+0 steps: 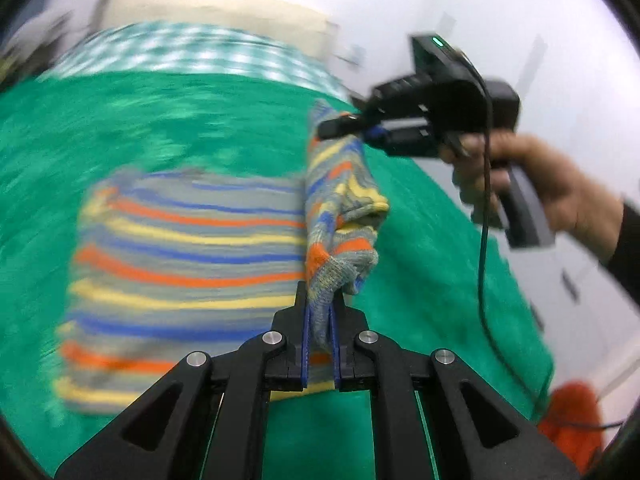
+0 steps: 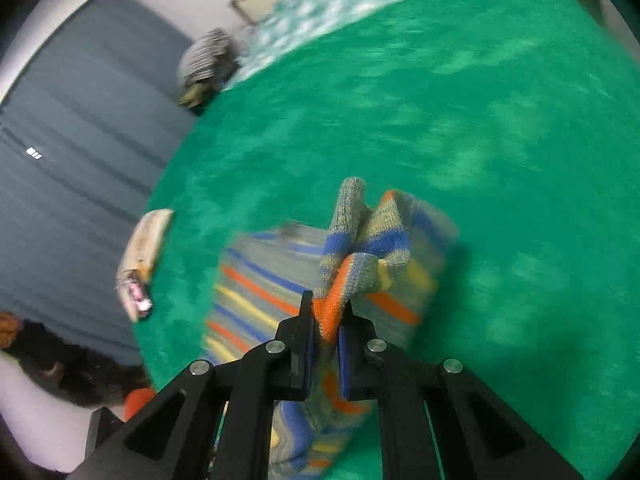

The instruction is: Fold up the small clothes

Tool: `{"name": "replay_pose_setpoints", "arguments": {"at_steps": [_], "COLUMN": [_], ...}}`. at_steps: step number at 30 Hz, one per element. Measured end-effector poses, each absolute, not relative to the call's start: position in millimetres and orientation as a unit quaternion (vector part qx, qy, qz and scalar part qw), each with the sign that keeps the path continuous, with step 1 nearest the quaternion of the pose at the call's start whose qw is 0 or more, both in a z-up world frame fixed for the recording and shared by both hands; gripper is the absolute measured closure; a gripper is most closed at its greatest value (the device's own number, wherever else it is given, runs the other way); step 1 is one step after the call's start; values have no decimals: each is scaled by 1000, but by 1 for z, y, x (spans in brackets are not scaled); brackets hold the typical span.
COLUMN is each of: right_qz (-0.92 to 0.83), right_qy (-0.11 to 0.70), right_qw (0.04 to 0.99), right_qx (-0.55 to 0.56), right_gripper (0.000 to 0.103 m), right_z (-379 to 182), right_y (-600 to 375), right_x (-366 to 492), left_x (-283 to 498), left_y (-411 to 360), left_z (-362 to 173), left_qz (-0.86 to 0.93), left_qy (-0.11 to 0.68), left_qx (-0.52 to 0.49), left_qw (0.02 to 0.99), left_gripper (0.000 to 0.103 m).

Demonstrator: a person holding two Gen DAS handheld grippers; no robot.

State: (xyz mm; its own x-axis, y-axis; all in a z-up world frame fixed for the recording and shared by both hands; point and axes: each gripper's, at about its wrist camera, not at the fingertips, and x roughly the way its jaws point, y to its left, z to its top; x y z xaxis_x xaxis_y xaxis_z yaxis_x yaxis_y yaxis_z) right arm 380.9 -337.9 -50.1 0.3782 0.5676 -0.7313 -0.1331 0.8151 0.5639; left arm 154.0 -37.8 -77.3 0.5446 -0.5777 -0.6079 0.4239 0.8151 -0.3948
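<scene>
Your left gripper had its jaws pinched nearly together on a gray-knit edge of the striped garment, with the fabric squeezed between the blue pads and rising out of the tips. From there the lifted fold ran up and away to your right gripper, whose jaws were likewise clamped tight on the far end of that same edge. In the right wrist view, that gripper had an orange band of the knit bunched between its pads, and loose folds of gray, blue and yellow stood up just past the fingertips.

You had the garment's one edge held off the surface between both grippers, while the rest of it lay flat below and to the left of the raised fold, its orange, yellow and blue stripes running across. It rested on the green blanket, which covered the bed. Beyond the blanket, a teal checked cloth showed at the far side, badly blurred.

Your right hand gripped the handle of its tool, a dark sleeve at the wrist and a black cable hanging down from it. An orange item sat off the blanket's near corner; what it was I could not tell.
</scene>
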Motion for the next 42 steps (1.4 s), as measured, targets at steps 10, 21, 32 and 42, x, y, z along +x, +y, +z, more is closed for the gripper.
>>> {"name": "replay_pose_setpoints", "arguments": {"at_steps": [10,21,32,42], "right_qz": [280,233,237,197], "right_qy": [556,471,495,427], "right_qw": [761,849,835,882], "right_qx": [182,55,-39,-19], "right_gripper": [71,49,48,41], "right_z": [-116,-76,-139,-98], "right_y": [-134,-183,-175,-185], "right_x": [432,335,229,199], "left_x": [194,232,256,214], "left_y": [105,100,70,87], "left_z": [-154,-96,-171,-144], "left_qz": [-117,-172,-120,-109], "left_qy": [484,414,512,485], "left_qx": [-201,-201,-95,-88], "left_qw": [844,871,845,863], "left_gripper": [72,25,45,17]}}
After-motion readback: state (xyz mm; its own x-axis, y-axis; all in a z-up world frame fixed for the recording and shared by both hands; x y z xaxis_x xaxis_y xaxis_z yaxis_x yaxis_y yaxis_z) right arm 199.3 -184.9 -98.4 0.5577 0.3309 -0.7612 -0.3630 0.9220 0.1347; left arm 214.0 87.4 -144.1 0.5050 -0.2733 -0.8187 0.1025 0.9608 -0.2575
